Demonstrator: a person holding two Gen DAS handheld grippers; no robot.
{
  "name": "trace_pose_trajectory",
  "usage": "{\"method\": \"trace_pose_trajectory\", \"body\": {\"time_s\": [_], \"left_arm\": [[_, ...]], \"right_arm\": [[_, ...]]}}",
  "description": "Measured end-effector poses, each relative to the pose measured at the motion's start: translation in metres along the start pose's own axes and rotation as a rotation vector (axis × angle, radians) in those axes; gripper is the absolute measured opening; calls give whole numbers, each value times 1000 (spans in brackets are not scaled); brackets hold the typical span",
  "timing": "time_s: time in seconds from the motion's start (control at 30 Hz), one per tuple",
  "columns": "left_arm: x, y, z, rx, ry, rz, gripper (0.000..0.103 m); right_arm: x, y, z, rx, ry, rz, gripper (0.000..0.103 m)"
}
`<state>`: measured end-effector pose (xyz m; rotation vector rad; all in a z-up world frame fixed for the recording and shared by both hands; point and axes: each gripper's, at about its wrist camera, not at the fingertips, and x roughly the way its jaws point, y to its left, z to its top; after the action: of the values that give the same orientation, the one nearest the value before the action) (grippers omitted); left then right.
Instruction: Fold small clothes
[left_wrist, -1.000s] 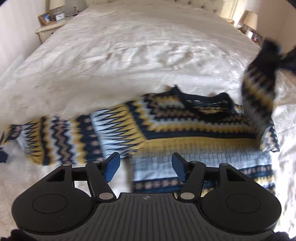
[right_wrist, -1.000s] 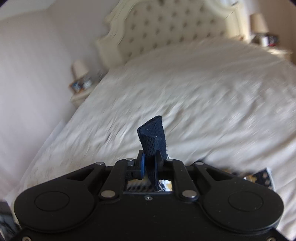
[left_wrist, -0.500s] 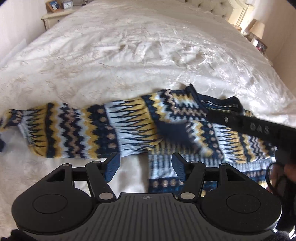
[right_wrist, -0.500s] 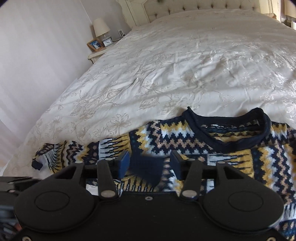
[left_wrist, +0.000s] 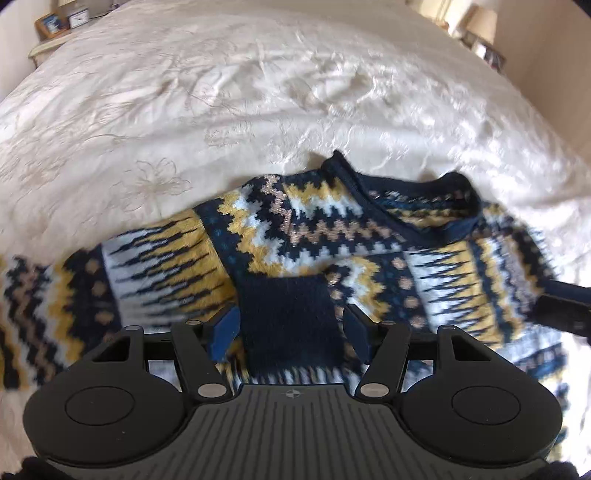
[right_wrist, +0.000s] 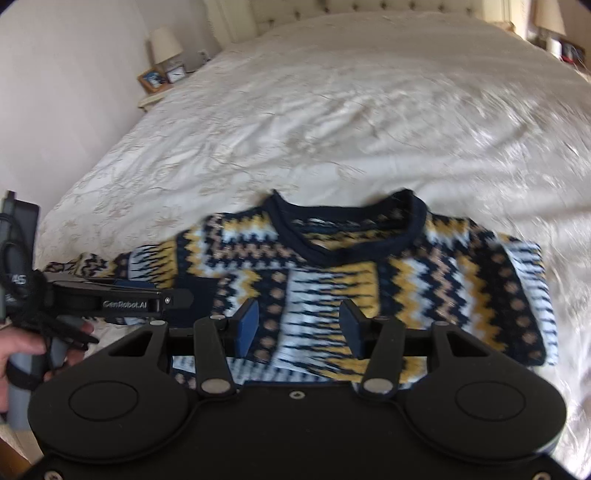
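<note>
A small navy, yellow and white patterned sweater (left_wrist: 317, 229) lies face up on the bed, neck away from me. Its right sleeve (right_wrist: 369, 295) is folded across the chest. That sleeve's navy cuff (left_wrist: 288, 321) lies flat between the fingers of my open left gripper (left_wrist: 291, 330), and the pads stand just clear of it. The left sleeve (left_wrist: 74, 295) stretches out to the left. My right gripper (right_wrist: 300, 326) hovers open over the folded sleeve, holding nothing. In the right wrist view the left gripper (right_wrist: 177, 297) shows from the side, low over the sweater.
A cream embroidered bedspread (left_wrist: 258, 92) covers the wide bed beyond the sweater. A nightstand with a photo frame (right_wrist: 151, 79), a clock and a lamp stands at the far left, beside a tufted headboard (right_wrist: 369, 7). A person's hand (right_wrist: 14, 347) holds the left gripper's handle.
The right gripper carried the sleeve cuff across the sweater, let it go on the chest and opened. Both grippers came down closer to the sweater; the left stayed open.
</note>
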<state>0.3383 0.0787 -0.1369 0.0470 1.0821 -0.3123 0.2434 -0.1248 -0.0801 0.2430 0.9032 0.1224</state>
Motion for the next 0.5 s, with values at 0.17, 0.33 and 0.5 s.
{"method": "trace_pose_trajectory", "body": {"time_s": [0.17, 0.33, 0.5], "left_arm": [[35, 11, 3, -30, 88, 35, 59], [33, 8, 2, -48, 86, 12, 45], [20, 5, 5, -68, 48, 96, 21]], "right_arm": [[11, -17, -1, 30, 27, -12, 57], [21, -31, -6, 71, 60, -23, 57], [23, -36, -13, 83, 84, -21, 57]]}}
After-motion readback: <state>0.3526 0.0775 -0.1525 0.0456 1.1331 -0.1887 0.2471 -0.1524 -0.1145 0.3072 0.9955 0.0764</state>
